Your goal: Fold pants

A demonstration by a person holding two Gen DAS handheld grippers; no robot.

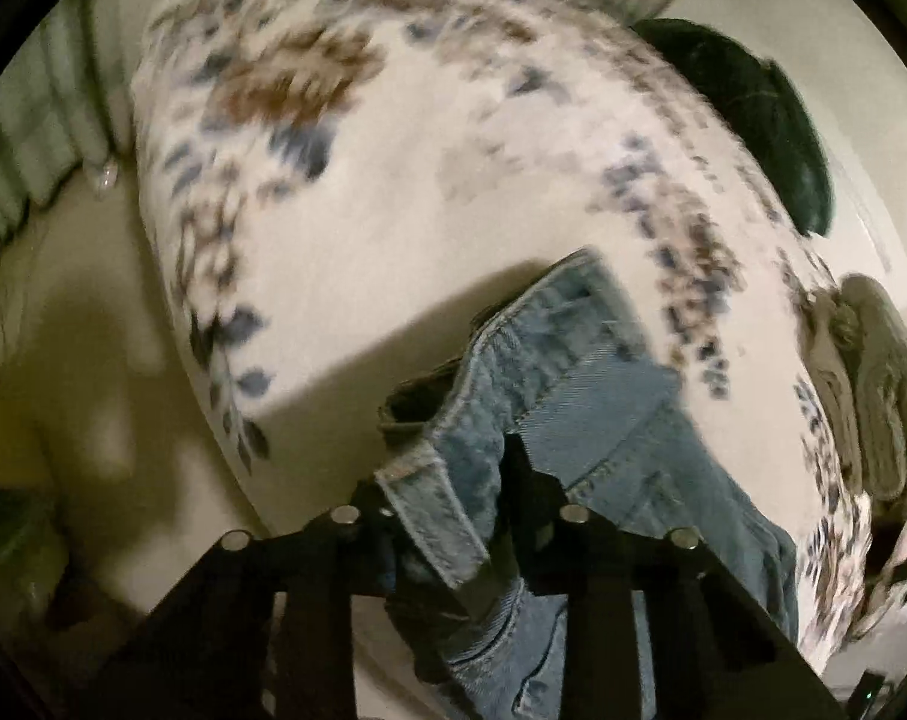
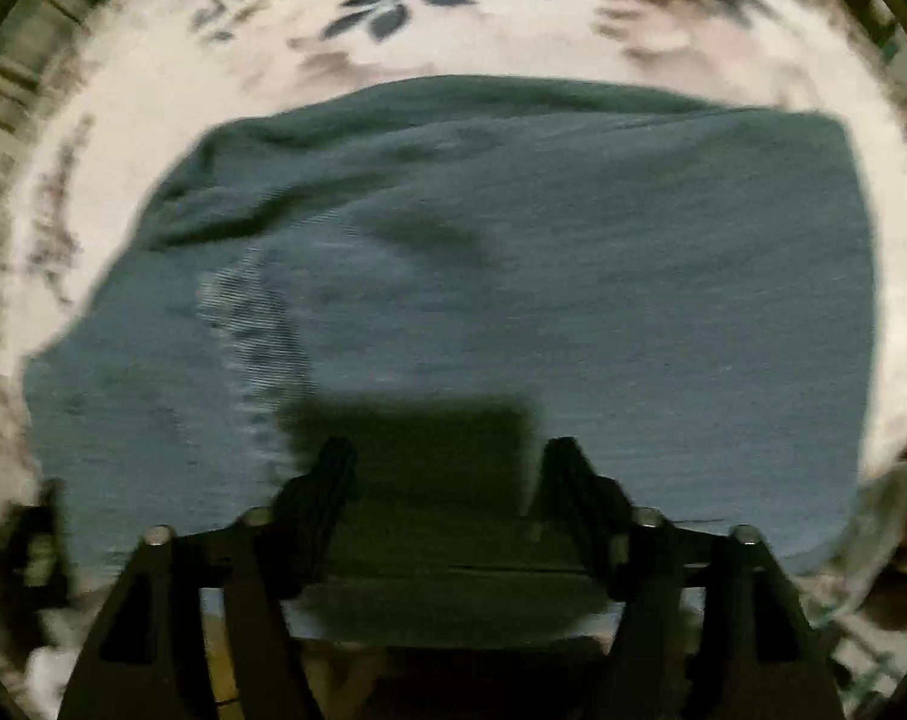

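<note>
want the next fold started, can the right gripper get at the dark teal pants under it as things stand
Probably yes. The right gripper hangs open directly over the dark teal pants, which lie spread on the floral cloth with nothing on top of them or between the fingers and the fabric.

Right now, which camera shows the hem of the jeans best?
The left wrist view: the jeans hem sits between the left tongs, stitching visible. The right wrist view shows only flat blue-grey cloth, no hem.
</note>
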